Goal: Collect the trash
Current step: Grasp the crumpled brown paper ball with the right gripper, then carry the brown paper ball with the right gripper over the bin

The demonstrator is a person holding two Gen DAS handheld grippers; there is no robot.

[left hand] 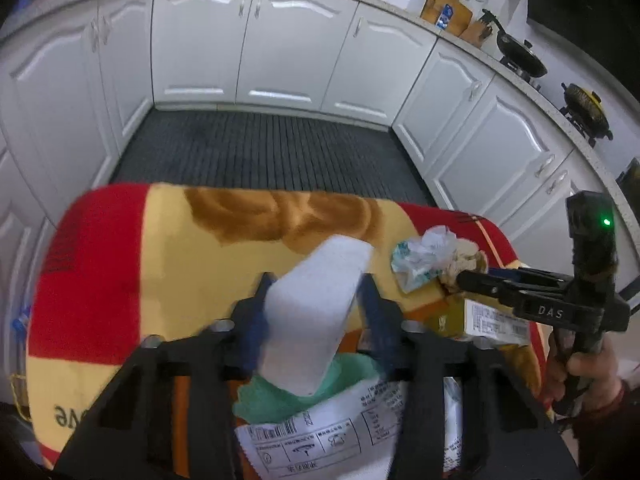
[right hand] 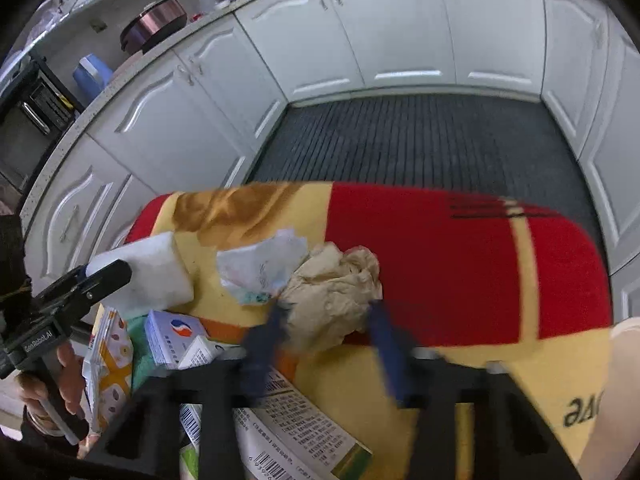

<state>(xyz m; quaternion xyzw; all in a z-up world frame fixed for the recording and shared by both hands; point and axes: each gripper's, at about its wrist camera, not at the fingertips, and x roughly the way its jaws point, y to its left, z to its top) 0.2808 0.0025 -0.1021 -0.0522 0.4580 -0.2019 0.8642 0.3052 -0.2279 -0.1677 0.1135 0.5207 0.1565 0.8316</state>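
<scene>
Trash lies on a red and yellow blanket [left hand: 120, 264]. A white foam block [left hand: 316, 312] stands between the blue fingers of my left gripper [left hand: 316, 288], and the pads press on its sides. In the right wrist view my right gripper [right hand: 328, 316] is closed around a crumpled beige paper wad [right hand: 332, 292]. A crumpled white and blue tissue [right hand: 264, 268] rests against that wad on its left. The left wrist view shows the same tissue [left hand: 420, 260] and the right gripper [left hand: 476, 280] at the wad's edge. The foam block [right hand: 152, 276] and left gripper [right hand: 108, 272] appear at the left of the right wrist view.
Printed packets [left hand: 320, 432], a small blue and white box [right hand: 176, 336], a patterned carton [right hand: 112, 360] and a green cloth [left hand: 280, 396] crowd the blanket's near side. White cabinets [left hand: 280, 40] surround a dark ribbed floor mat [left hand: 264, 152]. Pans [left hand: 520, 56] sit on the counter.
</scene>
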